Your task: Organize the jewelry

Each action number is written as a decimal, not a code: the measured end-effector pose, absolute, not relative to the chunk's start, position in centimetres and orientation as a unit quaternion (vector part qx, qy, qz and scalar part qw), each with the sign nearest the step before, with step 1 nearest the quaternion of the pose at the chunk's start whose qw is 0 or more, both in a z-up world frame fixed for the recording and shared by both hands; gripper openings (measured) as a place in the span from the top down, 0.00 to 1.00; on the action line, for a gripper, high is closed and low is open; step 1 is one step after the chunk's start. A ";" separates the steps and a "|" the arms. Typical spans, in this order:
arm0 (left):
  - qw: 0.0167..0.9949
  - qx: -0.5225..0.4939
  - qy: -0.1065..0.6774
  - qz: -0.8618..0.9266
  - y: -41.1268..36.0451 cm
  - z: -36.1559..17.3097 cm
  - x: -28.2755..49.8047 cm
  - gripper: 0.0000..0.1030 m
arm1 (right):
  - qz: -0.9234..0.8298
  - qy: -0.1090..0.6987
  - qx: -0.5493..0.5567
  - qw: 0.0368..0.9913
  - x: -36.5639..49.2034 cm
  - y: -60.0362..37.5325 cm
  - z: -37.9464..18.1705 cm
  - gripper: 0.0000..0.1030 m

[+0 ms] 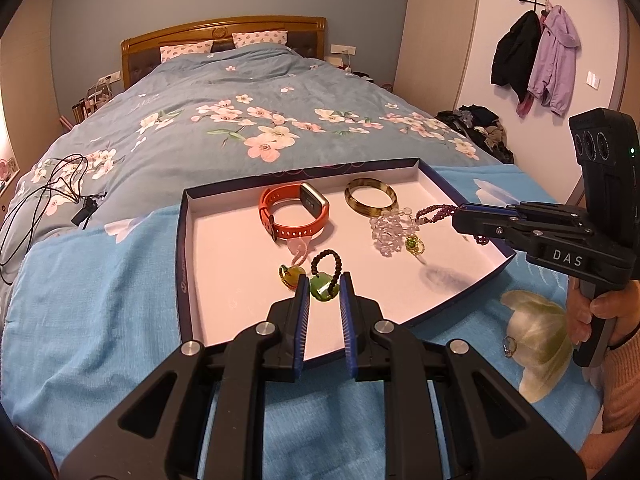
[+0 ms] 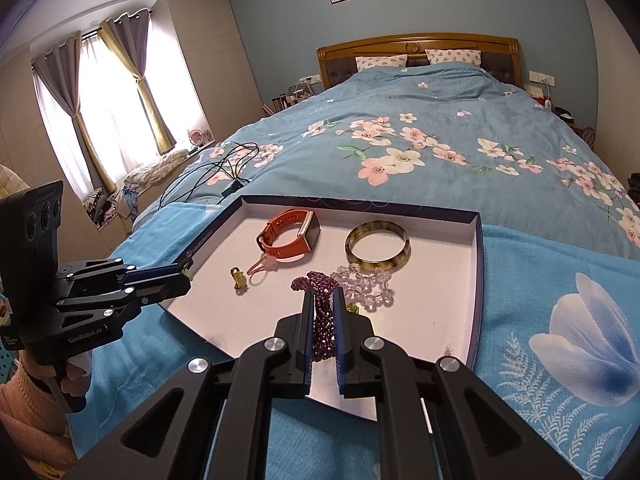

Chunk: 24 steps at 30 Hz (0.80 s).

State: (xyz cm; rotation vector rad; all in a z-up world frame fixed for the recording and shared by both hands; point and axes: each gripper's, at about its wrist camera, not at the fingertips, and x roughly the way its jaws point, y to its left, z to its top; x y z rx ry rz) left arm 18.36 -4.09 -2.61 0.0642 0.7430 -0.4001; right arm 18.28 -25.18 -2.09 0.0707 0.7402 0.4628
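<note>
A shallow white tray [image 1: 224,272] [image 2: 448,320] with a dark rim lies on the bed. In it are an orange watch [image 1: 294,214] [image 2: 288,238], a brown bangle [image 1: 371,197] [image 2: 378,245], a clear bead bracelet [image 1: 388,232] [image 2: 368,282] and a yellow pendant [image 1: 291,273] [image 2: 239,278]. My left gripper [image 1: 323,286] [image 2: 185,274] is shut on a green pendant [image 1: 322,288] with a dark bead loop [image 1: 326,260], over the tray's near side. My right gripper [image 2: 323,300] [image 1: 458,216] is shut on a purple bead bracelet [image 2: 322,320] [image 1: 434,212] above the tray's right side.
The tray rests on a blue flowered towel [image 1: 100,320] [image 2: 560,320] over the floral quilt [image 1: 240,120]. A small ring [image 1: 509,346] lies on the towel to the right of the tray. Black cables [image 1: 48,192] [image 2: 224,172] lie on the quilt to the left.
</note>
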 end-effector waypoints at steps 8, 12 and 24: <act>0.911 0.032 0.366 -0.187 -4.2 -3.0 19.1 0.85 | 0.219 0.365 0.031 0.904 19.0 -25.1 -2.5 0.93; 0.911 0.032 0.367 -0.185 -4.2 -3.1 19.4 0.85 | 0.218 0.367 0.031 0.904 19.3 -25.1 -2.6 0.93; 0.910 0.032 0.373 -0.178 -4.2 -3.8 20.1 0.85 | 0.213 0.377 0.036 0.901 20.2 -25.3 -3.2 0.93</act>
